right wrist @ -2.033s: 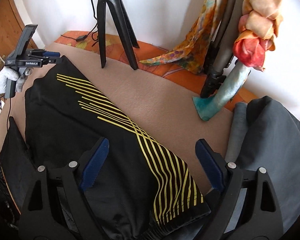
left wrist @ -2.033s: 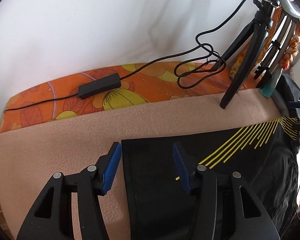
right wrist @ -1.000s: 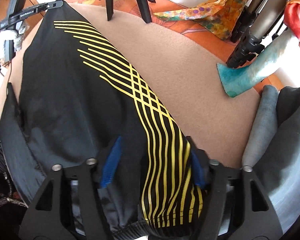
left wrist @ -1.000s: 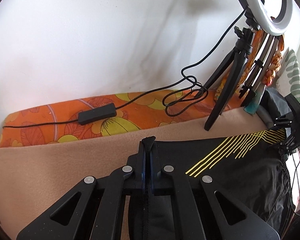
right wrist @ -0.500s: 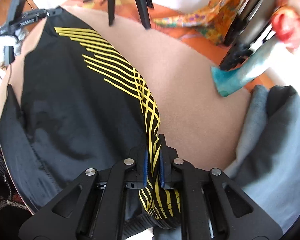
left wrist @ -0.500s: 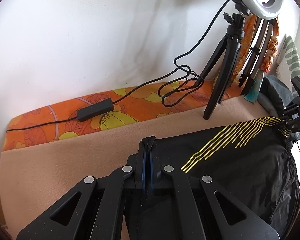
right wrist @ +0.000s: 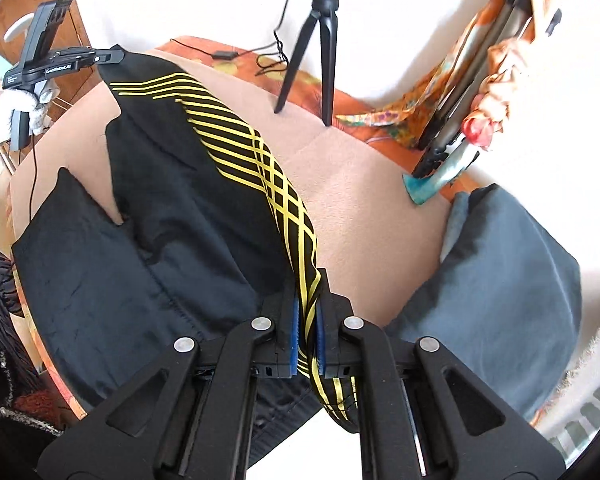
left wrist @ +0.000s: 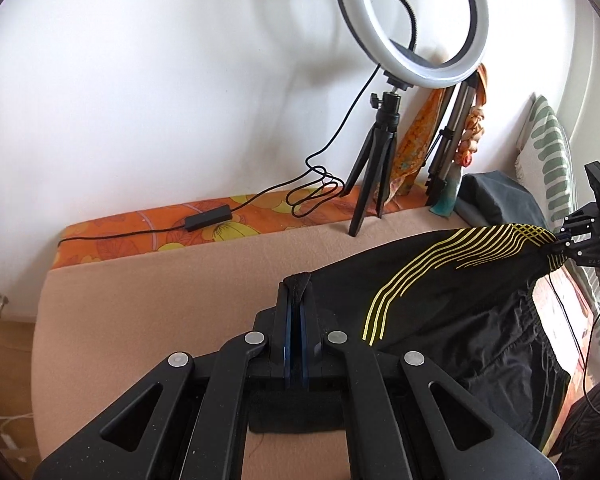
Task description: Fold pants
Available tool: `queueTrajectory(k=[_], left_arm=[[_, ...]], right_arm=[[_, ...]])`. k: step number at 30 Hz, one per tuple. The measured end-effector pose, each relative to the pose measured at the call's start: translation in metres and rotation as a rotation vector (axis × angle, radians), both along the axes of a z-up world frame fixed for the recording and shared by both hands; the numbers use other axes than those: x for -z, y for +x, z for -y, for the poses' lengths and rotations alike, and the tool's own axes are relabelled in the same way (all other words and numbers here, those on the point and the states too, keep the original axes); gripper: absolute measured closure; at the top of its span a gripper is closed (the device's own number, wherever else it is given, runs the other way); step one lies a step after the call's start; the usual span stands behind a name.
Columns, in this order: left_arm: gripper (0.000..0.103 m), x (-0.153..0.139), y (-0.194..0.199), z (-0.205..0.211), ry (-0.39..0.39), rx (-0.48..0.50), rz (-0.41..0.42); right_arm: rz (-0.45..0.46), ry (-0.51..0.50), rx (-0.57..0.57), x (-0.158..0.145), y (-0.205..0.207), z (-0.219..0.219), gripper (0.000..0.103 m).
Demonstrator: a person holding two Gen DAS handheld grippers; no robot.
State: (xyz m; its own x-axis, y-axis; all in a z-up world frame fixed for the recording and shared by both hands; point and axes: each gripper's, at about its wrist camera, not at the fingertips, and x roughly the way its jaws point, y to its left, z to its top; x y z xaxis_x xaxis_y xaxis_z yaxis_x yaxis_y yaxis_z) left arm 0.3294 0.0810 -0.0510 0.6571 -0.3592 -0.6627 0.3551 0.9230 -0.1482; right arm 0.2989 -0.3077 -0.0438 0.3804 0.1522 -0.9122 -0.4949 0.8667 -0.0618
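The pants are black with yellow stripes and hang lifted between both grippers above a beige blanket. My left gripper is shut on the hem end of a leg. My right gripper is shut on the striped waistband side of the pants. The right gripper also shows at the right of the left wrist view, and the left gripper at the upper left of the right wrist view. The lower leg sags onto the blanket.
A ring light on a black tripod stands at the back on an orange floral sheet, with its cable and control box. A folded tripod with scarves leans on the wall. A grey-blue cushion lies at the right.
Both grippers closed on the pants and then rose, lifting the upper edge off the blanket. The fabric now hangs stretched between them.
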Motion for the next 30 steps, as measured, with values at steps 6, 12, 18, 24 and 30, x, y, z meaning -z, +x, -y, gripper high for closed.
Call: queueTrajectory(k=[6, 12, 18, 24, 30], left_arm=[[0.101, 0.000, -0.071, -0.011, -0.027, -0.008, 0.010], [0.101, 0.016, -0.138, -0.010, -0.018, 0.009, 0.004], [0.101, 0.043, -0.182, -0.003, 0.039, 0.058, -0.021], [0.101, 0.071, -0.209, -0.006, 0.058, 0.083, -0.072], [0.101, 0.089, -0.232, -0.001, 0.100, 0.140, -0.129]], right_arm=[[0.091, 0.000, 0.005, -0.020, -0.080, -0.019, 0.096], [0.162, -0.045, -0.022, -0.017, -0.143, -0.038, 0.096], [0.163, -0.051, -0.043, 0.011, -0.185, -0.049, 0.096], [0.127, -0.084, -0.082, 0.048, -0.213, -0.057, 0.096], [0.097, -0.138, -0.138, 0.073, -0.241, -0.061, 0.096]])
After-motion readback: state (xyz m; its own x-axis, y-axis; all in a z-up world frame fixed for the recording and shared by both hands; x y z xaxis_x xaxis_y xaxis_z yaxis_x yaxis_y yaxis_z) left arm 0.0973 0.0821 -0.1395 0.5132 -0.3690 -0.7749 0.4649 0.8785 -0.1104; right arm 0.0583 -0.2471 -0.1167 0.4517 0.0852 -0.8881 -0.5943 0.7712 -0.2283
